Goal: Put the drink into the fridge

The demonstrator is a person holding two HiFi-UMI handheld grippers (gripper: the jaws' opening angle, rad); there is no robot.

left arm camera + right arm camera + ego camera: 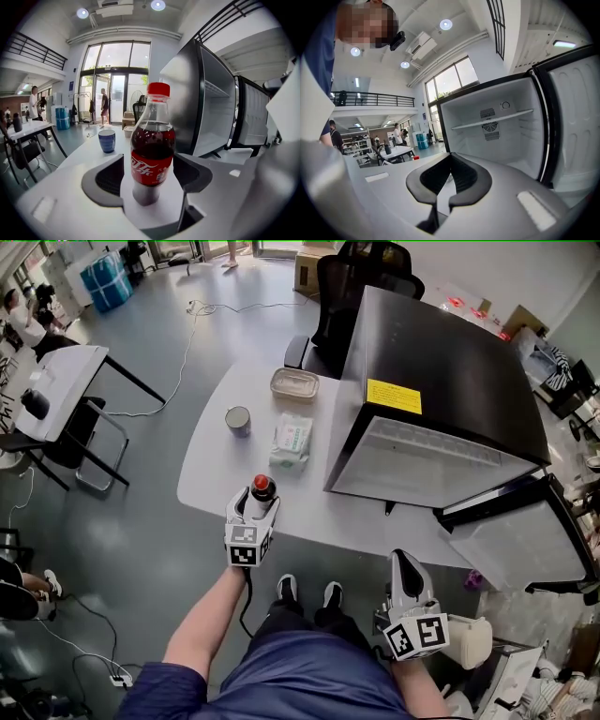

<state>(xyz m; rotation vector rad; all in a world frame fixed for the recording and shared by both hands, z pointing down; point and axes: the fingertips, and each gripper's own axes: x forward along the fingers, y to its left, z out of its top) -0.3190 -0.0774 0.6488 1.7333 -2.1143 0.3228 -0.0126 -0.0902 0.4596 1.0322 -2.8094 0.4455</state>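
Note:
A cola bottle (262,489) with a red cap stands upright near the front edge of the white table (211,465). My left gripper (262,501) is open around it. In the left gripper view the bottle (152,150) rises between the dark pads (108,177), which stand just off its sides. My right gripper (404,563) hangs low beside my lap, shut with nothing in it; its pads (461,180) meet at the tips. The black fridge (441,381) sits at the table's right end with its door (520,540) swung open, and its white inside (497,136) with one shelf faces the right gripper.
On the table behind the bottle are a blue cup (238,420), a pack of wipes (292,442) and a lidded food container (294,383). A black office chair (361,287) stands behind the table. Another table (66,381) with a chair is at the left.

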